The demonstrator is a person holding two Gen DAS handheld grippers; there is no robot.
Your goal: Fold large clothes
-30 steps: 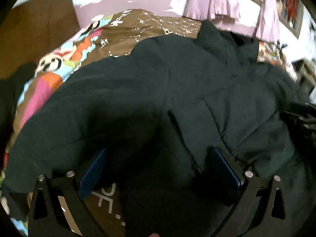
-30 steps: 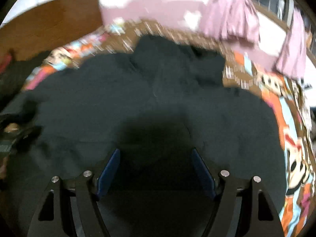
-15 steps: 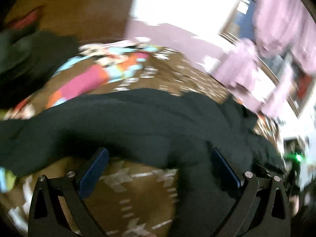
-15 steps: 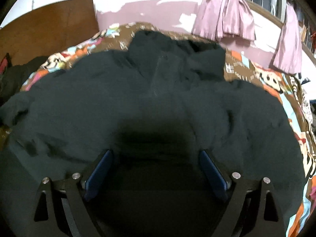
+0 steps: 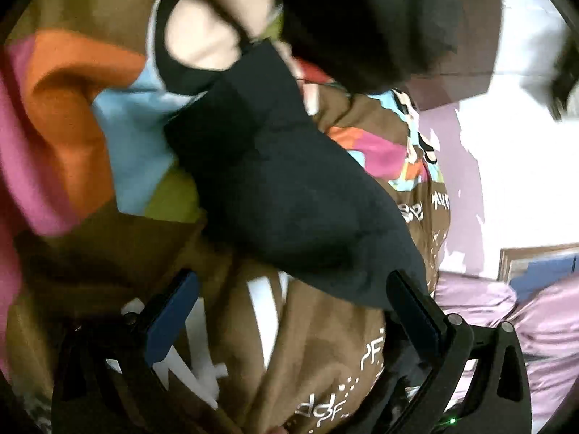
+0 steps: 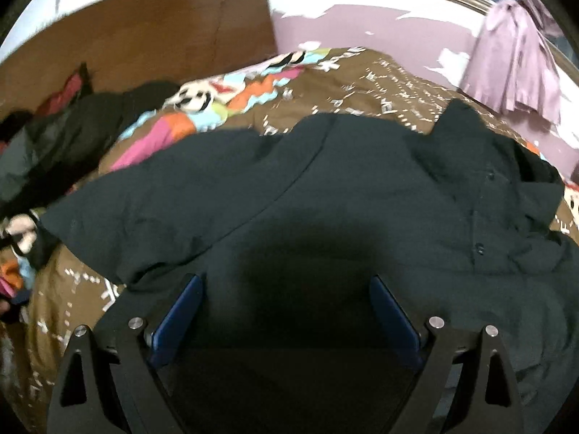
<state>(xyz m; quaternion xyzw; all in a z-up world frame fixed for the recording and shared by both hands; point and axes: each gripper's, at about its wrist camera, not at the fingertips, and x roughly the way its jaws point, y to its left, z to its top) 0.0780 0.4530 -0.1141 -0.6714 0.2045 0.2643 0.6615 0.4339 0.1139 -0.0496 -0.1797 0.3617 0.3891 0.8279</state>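
Note:
A large dark jacket [image 6: 362,195] lies spread on a brown patterned bedspread [image 6: 362,72], collar at the right, one sleeve [image 6: 144,209] stretched out to the left. My right gripper [image 6: 286,289] is open and empty, low over the jacket's body. In the left wrist view the same sleeve [image 5: 282,188] runs from the top centre down to the right. My left gripper [image 5: 289,282] is open and empty, just short of the sleeve, over the bedspread [image 5: 318,354]. The right blue pad [image 5: 412,307] is near the sleeve's edge.
A wooden headboard [image 6: 144,43] stands behind the bed. A pile of dark and red clothes [image 6: 54,126] lies at the left end. Purple curtains [image 6: 514,68] hang at the right. The bedspread has a bright multicoloured border [image 5: 72,126].
My left gripper has swung left off the jacket's body to the sleeve and the bedspread's coloured border. My right gripper's view has turned left; both stay open.

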